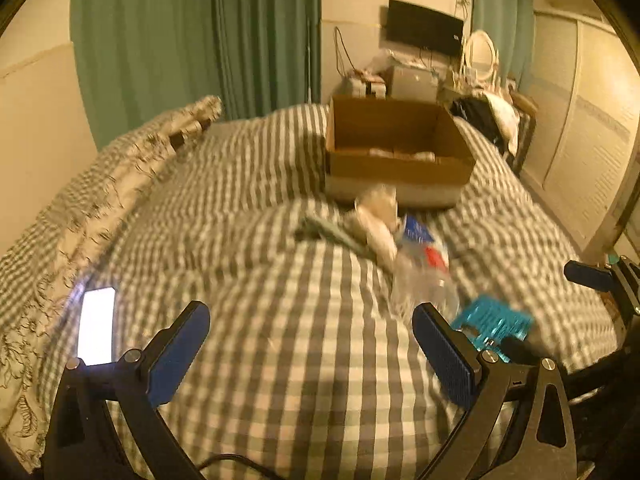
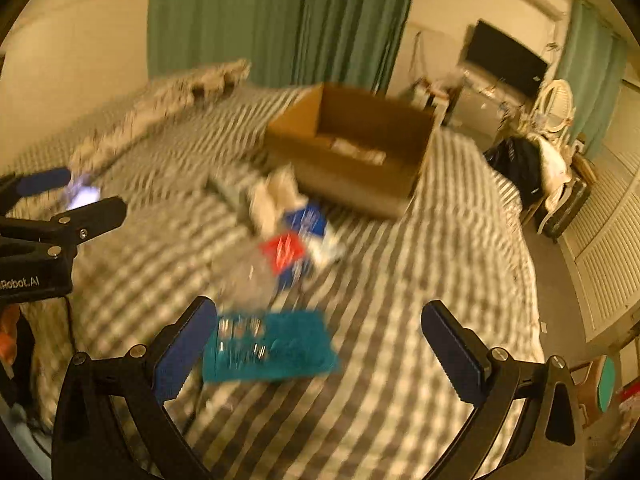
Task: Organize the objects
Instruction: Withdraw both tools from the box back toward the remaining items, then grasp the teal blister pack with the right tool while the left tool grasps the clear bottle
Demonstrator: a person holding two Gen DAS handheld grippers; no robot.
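Note:
An open cardboard box (image 1: 400, 160) (image 2: 352, 160) sits far on the checked bed (image 1: 280, 320) (image 2: 400, 360). In front of it lies a loose pile: a white wrapped item (image 1: 376, 216) (image 2: 276, 200), a blue and red packet (image 1: 424, 244) (image 2: 296, 244), a clear plastic bottle (image 1: 424, 284) (image 2: 248, 276) and a teal card of small metal parts (image 1: 496, 326) (image 2: 268, 348). My left gripper (image 1: 312, 320) is open and empty, left of the pile. My right gripper (image 2: 320, 320) is open and empty just above the teal card.
A lit phone (image 1: 96, 328) lies on the bed at the left, by a floral pillow (image 1: 100, 184). Green curtains (image 1: 192, 40), a wall TV (image 1: 424, 26) and a cluttered dresser (image 1: 412, 80) stand beyond the bed. The bed's right edge drops to the floor (image 2: 560, 288).

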